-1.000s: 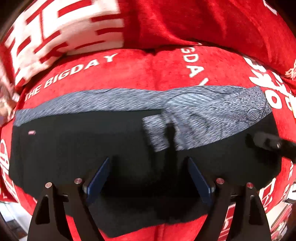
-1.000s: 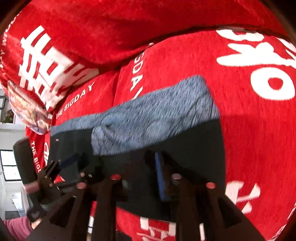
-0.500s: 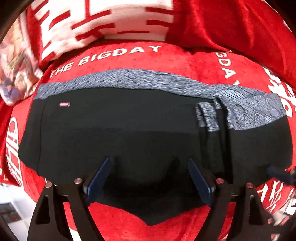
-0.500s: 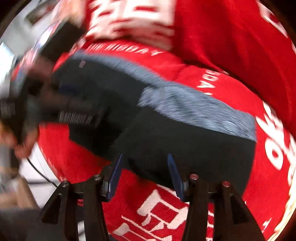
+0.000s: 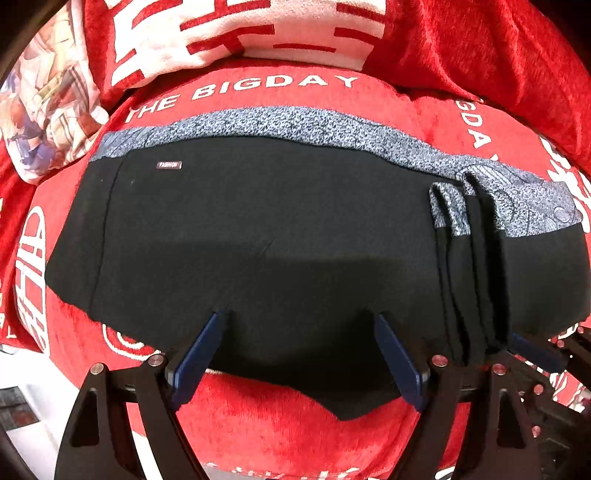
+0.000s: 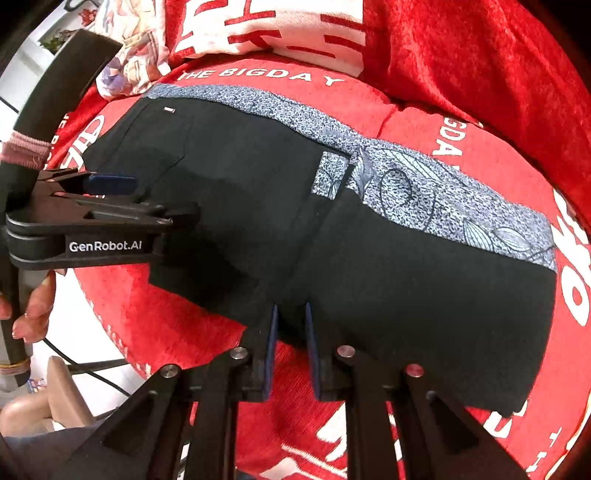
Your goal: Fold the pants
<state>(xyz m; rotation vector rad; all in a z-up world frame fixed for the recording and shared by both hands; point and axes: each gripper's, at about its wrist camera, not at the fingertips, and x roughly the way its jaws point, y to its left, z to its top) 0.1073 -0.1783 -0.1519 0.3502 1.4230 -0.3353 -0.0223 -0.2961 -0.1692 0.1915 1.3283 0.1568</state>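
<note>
Since half a second ago the right tongs (image 6: 290,314) have swung back from the left end of the pants (image 5: 258,236) and now sit at the near hem, their blue pads drawn close together with a narrow gap; a fold of black cloth seems to lie between them, though whether they truly pinch it cannot be told. The left tongs (image 5: 299,325) are much where they were, spread wide, both blue pads resting at the black cloth's near edge with nothing clamped. The pants lie flat across the red cushion (image 5: 280,435), black fabric nearest, a grey patterned band (image 5: 295,125) running along the far side from nine o'clock to three o'clock. A folded-over pleat with a grey tip (image 5: 448,210) stands at about two o'clock in the left wrist view; the right wrist view shows it at twelve o'clock, just above the right pads. A small label (image 5: 169,165) sits on the black cloth at ten o'clock. White lettering reads "THE BIGDAY" (image 5: 243,90) beyond the grey band, and a red-and-white pillow (image 5: 240,33) lies behind it at twelve o'clock. In the right wrist view the left tongs' body, marked GenRobot.AI (image 6: 105,246), hovers over the pants at nine o'clock, the person's hand (image 6: 27,306) gripping its handle below.
</note>
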